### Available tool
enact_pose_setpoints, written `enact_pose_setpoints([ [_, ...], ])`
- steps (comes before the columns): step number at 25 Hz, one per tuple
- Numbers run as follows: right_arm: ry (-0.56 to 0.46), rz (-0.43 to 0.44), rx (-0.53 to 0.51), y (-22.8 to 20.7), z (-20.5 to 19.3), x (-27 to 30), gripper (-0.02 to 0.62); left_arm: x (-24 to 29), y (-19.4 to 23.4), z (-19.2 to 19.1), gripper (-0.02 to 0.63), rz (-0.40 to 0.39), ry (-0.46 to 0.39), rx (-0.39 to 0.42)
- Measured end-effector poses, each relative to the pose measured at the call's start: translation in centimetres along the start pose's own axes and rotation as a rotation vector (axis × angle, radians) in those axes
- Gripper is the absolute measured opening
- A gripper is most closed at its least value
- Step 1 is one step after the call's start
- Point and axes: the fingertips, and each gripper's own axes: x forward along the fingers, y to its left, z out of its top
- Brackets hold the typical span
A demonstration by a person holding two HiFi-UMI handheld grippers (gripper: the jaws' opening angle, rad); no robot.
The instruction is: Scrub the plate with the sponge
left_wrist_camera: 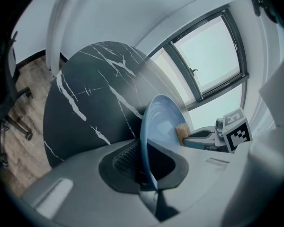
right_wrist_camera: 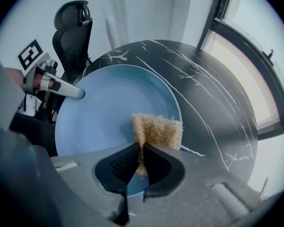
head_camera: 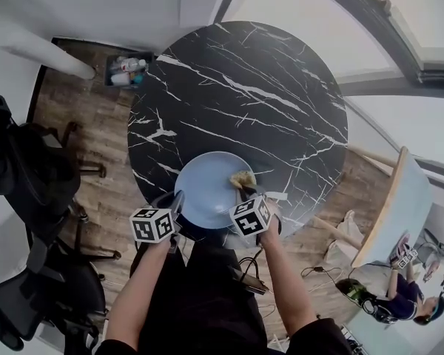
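Note:
A light blue plate (head_camera: 207, 191) lies at the near edge of the round black marble table (head_camera: 266, 87). My left gripper (head_camera: 176, 202) is shut on the plate's near left rim; in the left gripper view the plate (left_wrist_camera: 154, 126) runs edge-on between the jaws. My right gripper (head_camera: 246, 191) points down over the plate's right side and is shut on a tan sponge (head_camera: 243, 178). In the right gripper view the sponge (right_wrist_camera: 157, 130) sticks out past the jaws and rests on the plate (right_wrist_camera: 109, 108) near its right rim. The left gripper (right_wrist_camera: 83, 94) shows at the plate's far left edge there.
Black office chairs (head_camera: 29, 191) stand at the left on the wooden floor. A bin with bottles (head_camera: 127, 71) sits beyond the table's left side. A window (left_wrist_camera: 208, 56) lies beyond the table. A person (head_camera: 399, 294) sits at the lower right by a light board (head_camera: 399, 205).

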Motion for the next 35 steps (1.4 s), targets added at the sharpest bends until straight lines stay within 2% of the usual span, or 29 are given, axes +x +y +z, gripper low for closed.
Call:
enact_pose_setpoints([
  [4,-0.008,-0.012,0.002,0.0,0.0,0.1,0.023,0.0,0.1,0.0,0.021,0.001,-0.008,-0.022],
  [8,-0.06,0.03,0.102,0.3,0.5,-1.1,0.023,0.0,0.1,0.0,0.02,0.011,-0.014,-0.036],
  [13,-0.171,0.175,0.266,3.6,1.9,-3.1,0.023,-0.1,0.2,0.1,0.018,0.02,-0.026,-0.053],
  [17,-0.199,0.305,0.338,7.8,2.4,-3.7,0.023,-0.1,0.2,0.0,0.02,0.026,-0.031,-0.063],
  [20,-0.183,0.379,0.344,10.8,2.6,-3.3,0.023,-0.1,0.2,0.0,0.02,0.033,-0.034,-0.065],
  [23,-0.165,0.405,0.331,12.9,2.9,-2.7,0.023,0.0,0.2,0.1,0.02,0.031,-0.037,-0.075],
  [28,-0.122,0.408,0.29,15.4,2.9,-1.3,0.023,0.0,0.2,-0.1,0.02,0.027,-0.039,-0.083],
  [35,-0.079,0.391,0.257,16.2,2.5,0.4,0.023,0.1,0.3,-0.1,0.02,0.021,-0.035,-0.07],
])
